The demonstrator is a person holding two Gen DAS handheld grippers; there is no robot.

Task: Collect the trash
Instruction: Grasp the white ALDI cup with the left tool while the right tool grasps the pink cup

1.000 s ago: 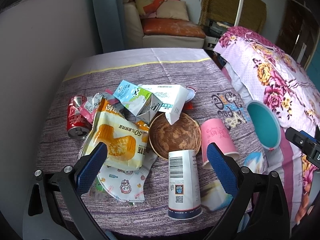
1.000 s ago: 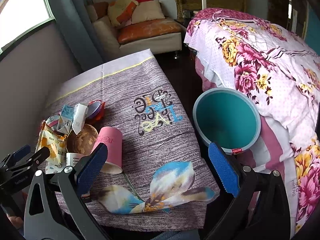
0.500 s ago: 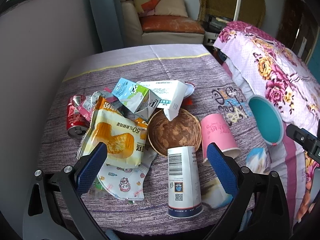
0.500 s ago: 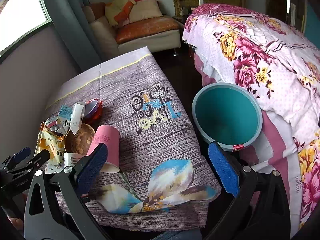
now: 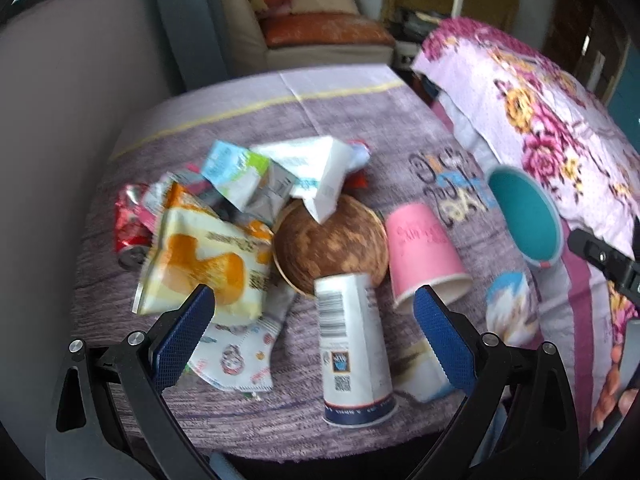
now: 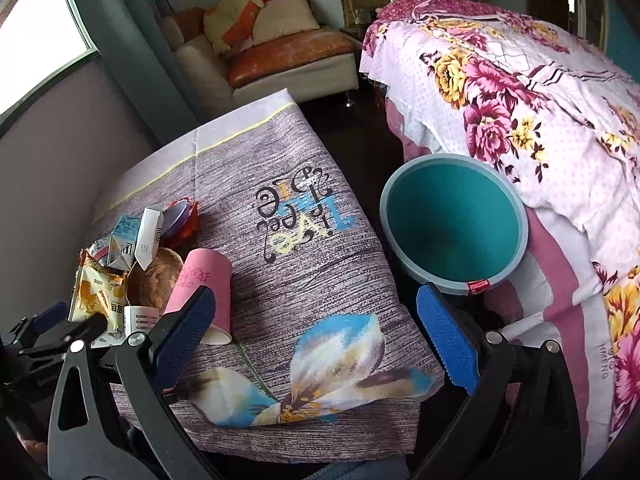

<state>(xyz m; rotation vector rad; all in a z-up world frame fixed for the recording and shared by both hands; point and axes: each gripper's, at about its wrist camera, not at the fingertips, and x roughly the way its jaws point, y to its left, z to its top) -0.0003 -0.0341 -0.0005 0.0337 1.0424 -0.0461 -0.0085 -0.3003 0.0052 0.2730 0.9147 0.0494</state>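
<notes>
Our left gripper point(image 5: 314, 322) has moved closer to the white cup point(image 5: 352, 344), which now sits between its open pads. Our right gripper point(image 6: 316, 334) waits, open and empty.

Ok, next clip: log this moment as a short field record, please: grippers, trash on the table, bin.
left gripper: open, empty, above the white cup
right gripper: open, empty
white cup: lying on its side, leaning on the brown bowl
pink cup: on its side, right of the bowl
other trash: snack bag, red can, milk carton, face mask
bin: teal, beside the table, nothing visible inside
</notes>
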